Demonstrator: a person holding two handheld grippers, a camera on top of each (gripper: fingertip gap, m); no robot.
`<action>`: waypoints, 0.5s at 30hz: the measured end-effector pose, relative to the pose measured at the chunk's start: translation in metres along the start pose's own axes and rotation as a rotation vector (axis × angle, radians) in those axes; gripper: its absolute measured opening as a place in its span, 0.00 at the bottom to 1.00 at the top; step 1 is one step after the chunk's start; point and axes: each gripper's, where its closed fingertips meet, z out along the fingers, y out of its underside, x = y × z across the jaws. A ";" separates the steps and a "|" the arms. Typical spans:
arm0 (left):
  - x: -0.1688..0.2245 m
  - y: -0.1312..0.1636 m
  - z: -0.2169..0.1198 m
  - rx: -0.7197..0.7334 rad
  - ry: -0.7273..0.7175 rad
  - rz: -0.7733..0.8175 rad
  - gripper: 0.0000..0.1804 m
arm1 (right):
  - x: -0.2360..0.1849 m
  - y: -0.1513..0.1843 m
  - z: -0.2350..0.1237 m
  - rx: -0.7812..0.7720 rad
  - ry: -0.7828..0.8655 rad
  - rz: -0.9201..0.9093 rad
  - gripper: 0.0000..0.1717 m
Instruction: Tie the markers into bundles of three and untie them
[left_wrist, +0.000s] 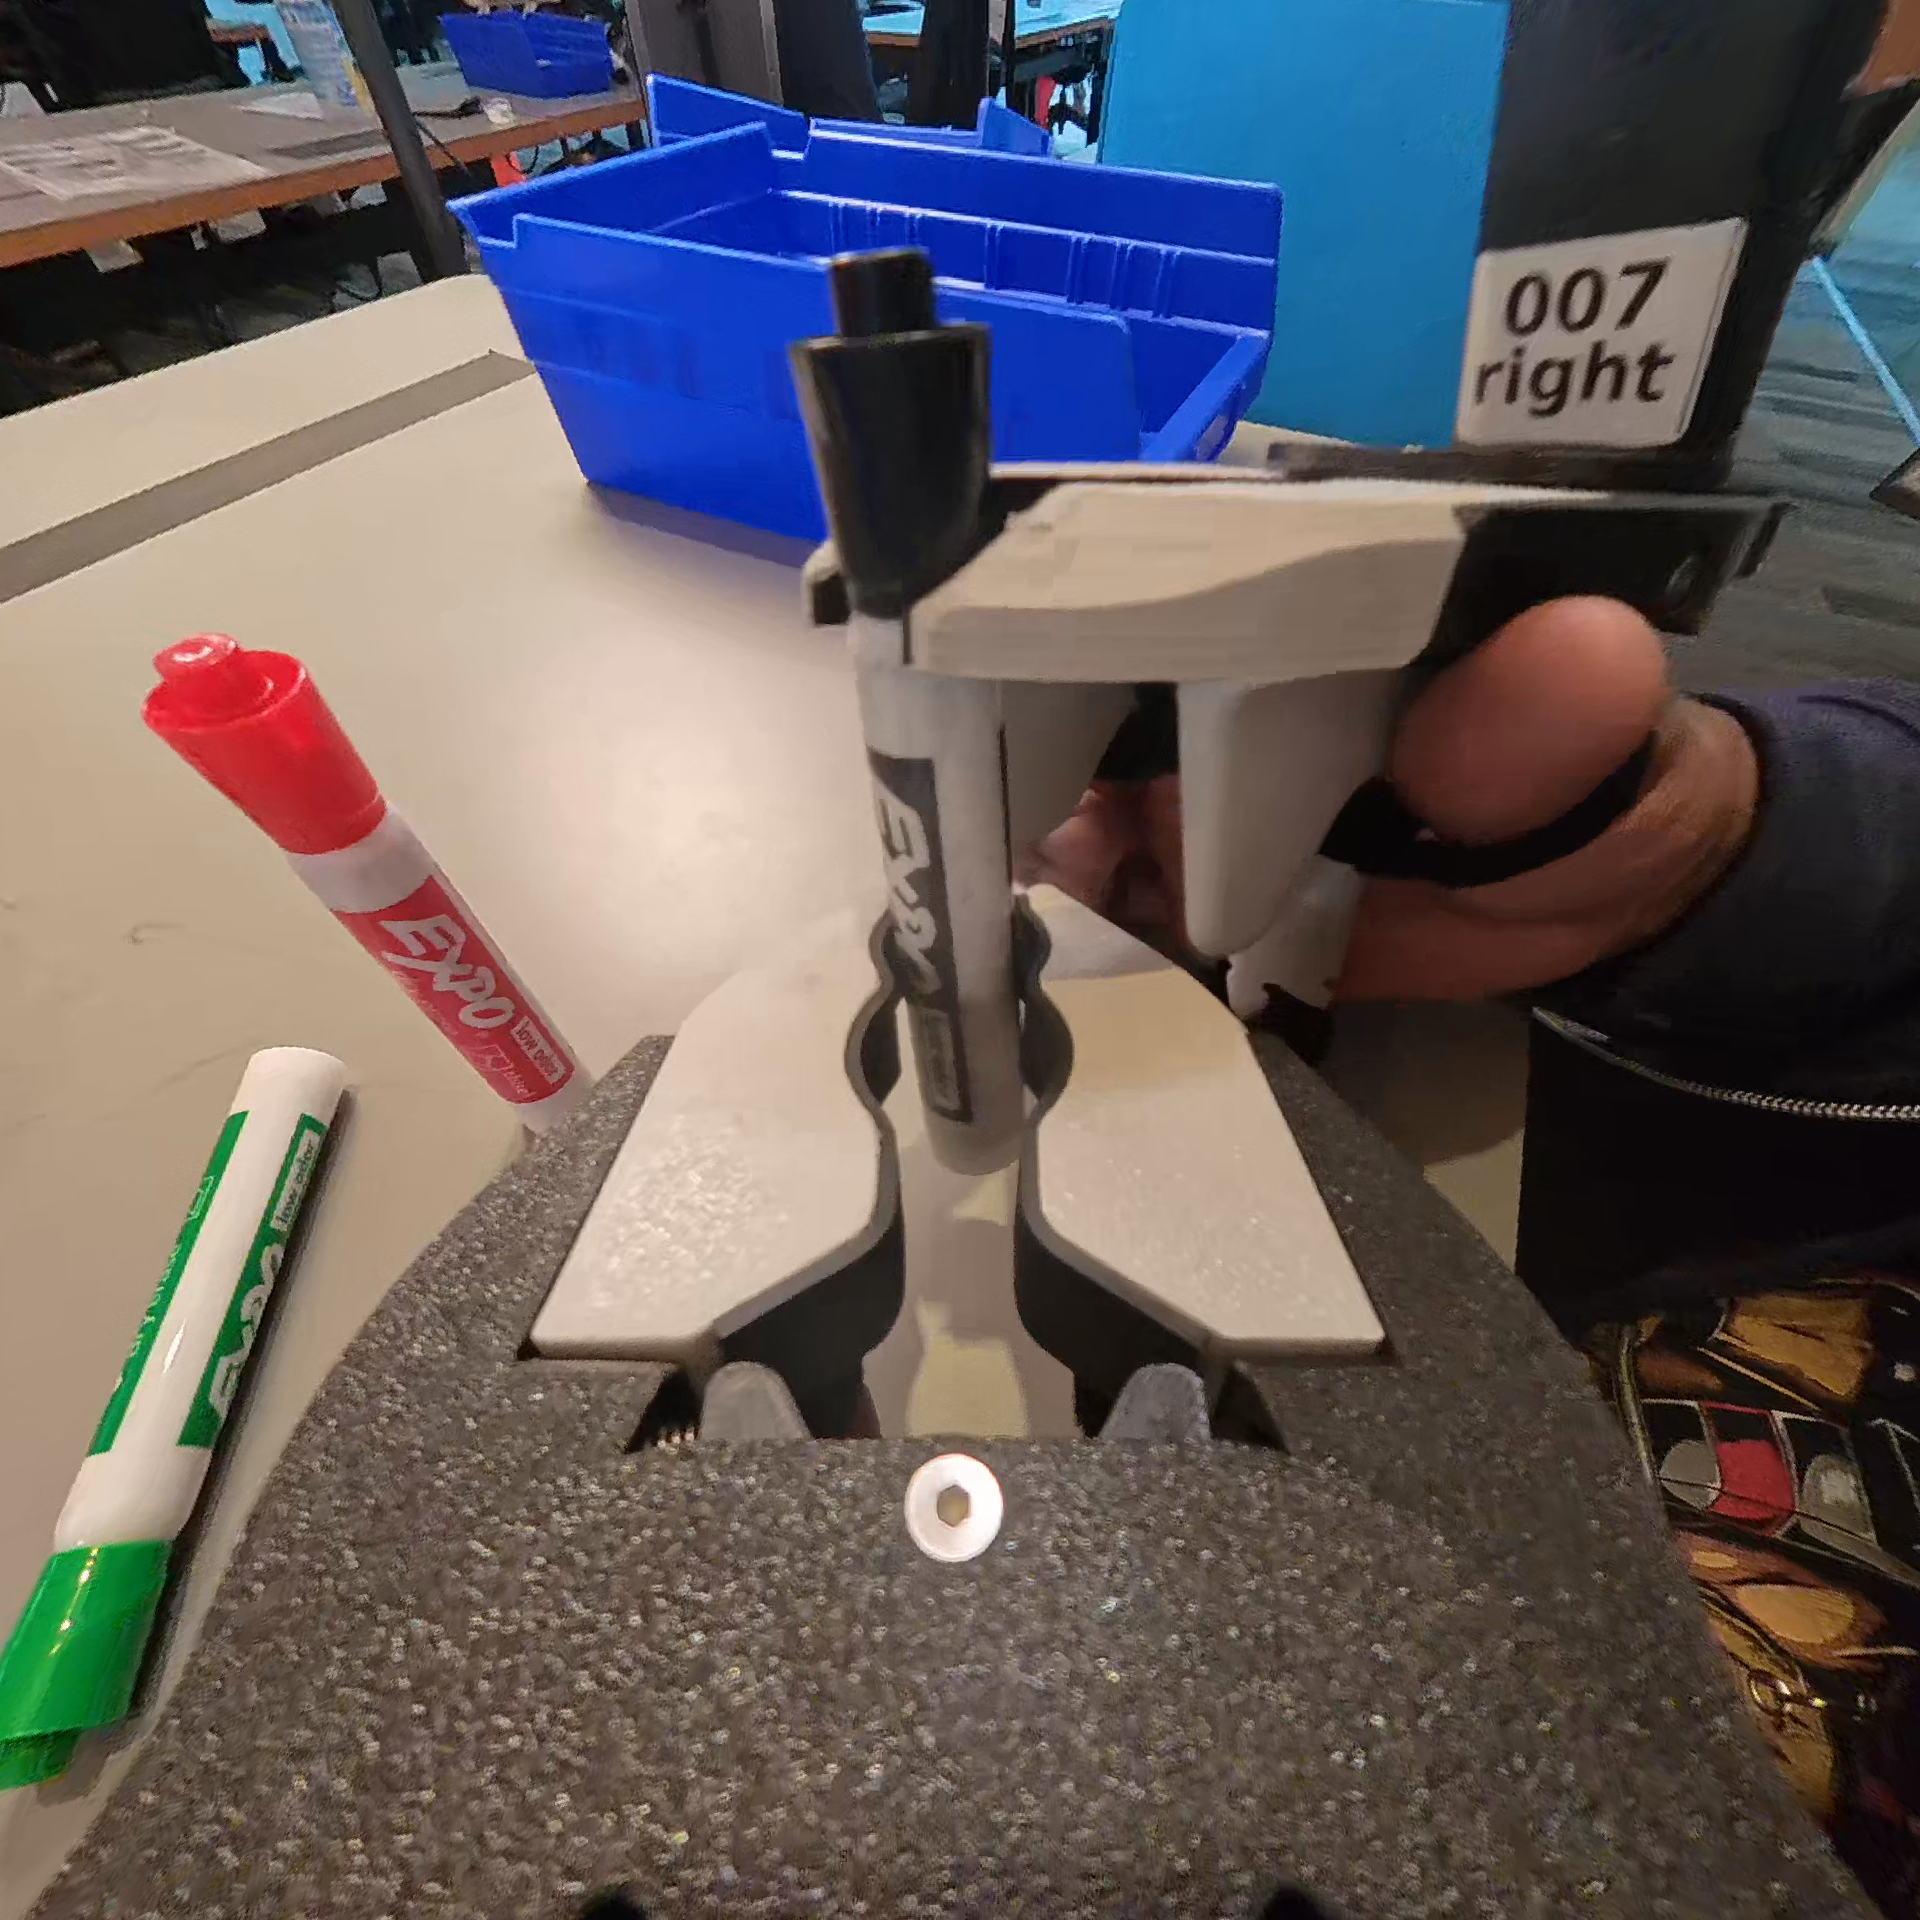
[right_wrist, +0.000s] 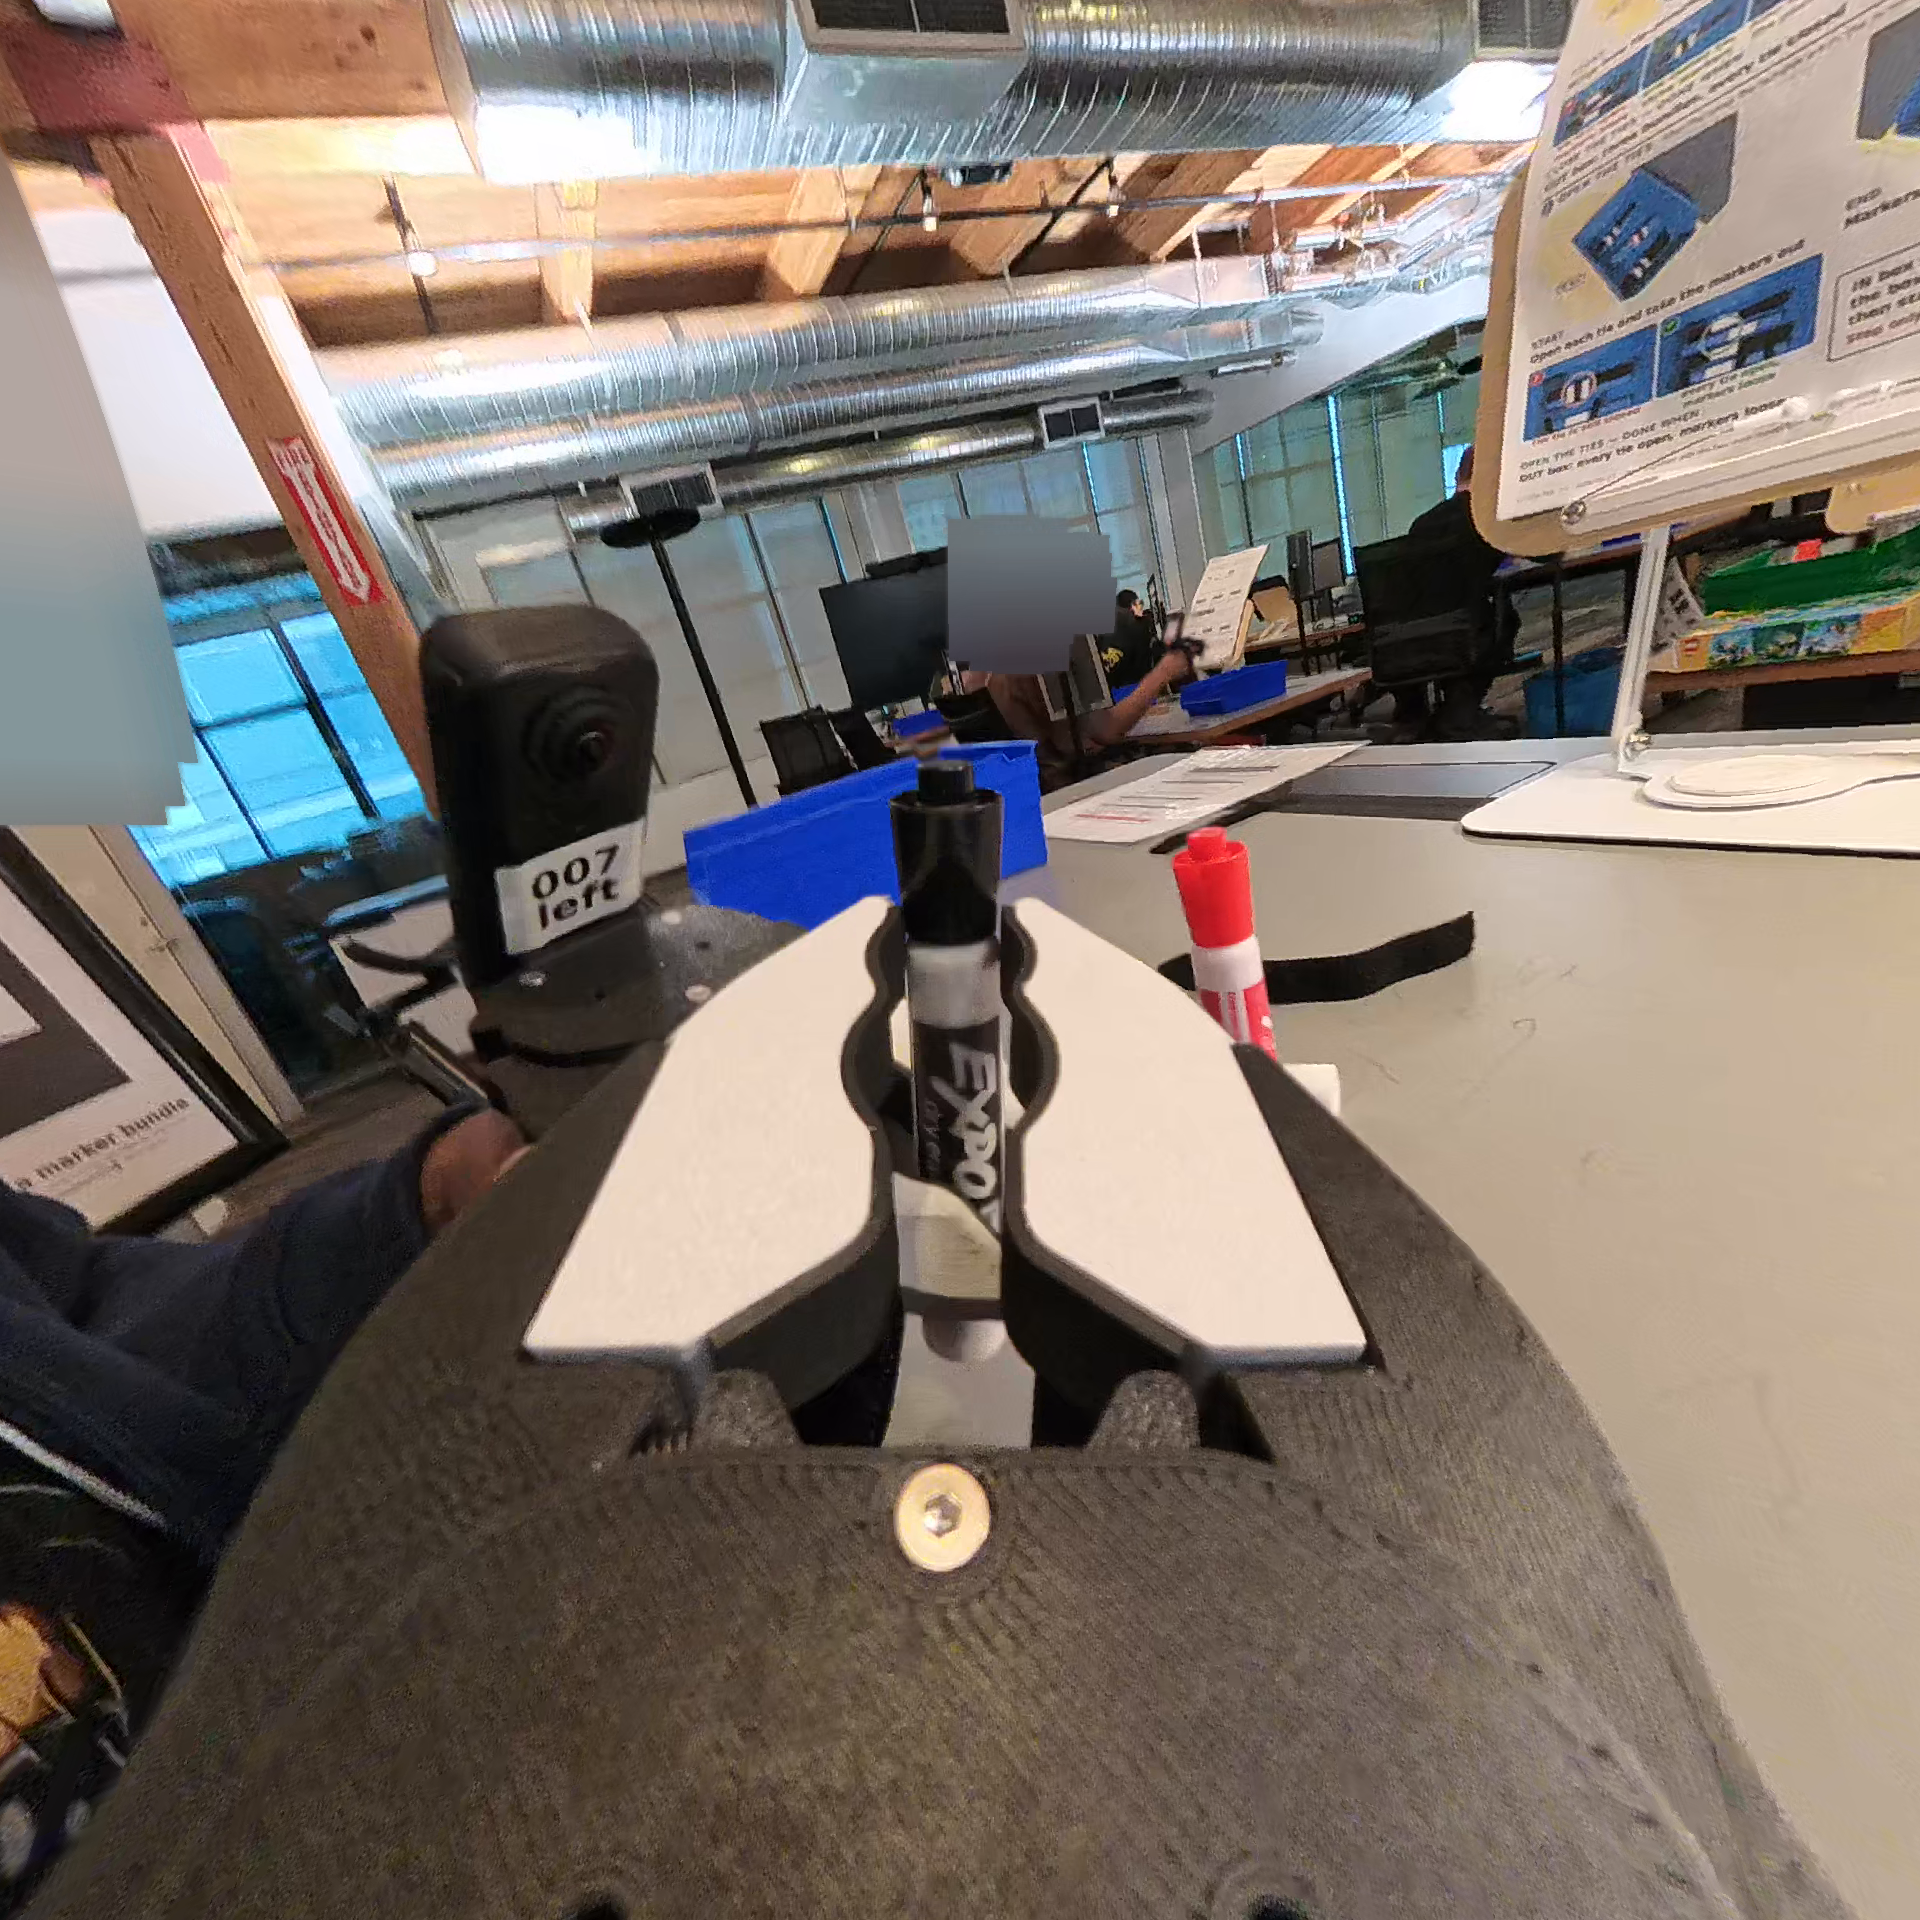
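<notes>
Gripping the black marker (left_wrist: 940, 821) upright above the tabletop (left_wrist: 582, 727), both claws are clamped on it: left claw (left_wrist: 961, 1049) low on the barrel, right claw (right_wrist: 951, 997) under the cap. Red marker (left_wrist: 364, 883) and green marker (left_wrist: 177, 1382) should be gathered alongside, barrels parallel, before the black strap (right_wrist: 1351, 966) is wrapped.

Hand-held gripper (left_wrist: 951, 1023): speckled black body, pale grey fingers (left_wrist: 727, 1174), white centre screw (left_wrist: 953, 1507); dark navy sleeve (left_wrist: 1787, 935) w/ zip.
</notes>
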 end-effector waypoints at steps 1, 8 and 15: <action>-0.001 0.001 0.000 -0.005 0.000 0.003 0.10 | 0.001 0.001 -0.001 -0.029 0.001 -0.029 0.10; -0.010 0.011 0.005 -0.086 -0.056 0.115 0.13 | 0.008 -0.003 -0.003 -0.172 -0.029 -0.124 0.12; -0.032 0.010 0.001 -0.074 -0.147 0.124 0.15 | 0.020 -0.001 0.009 -0.245 -0.039 -0.138 0.12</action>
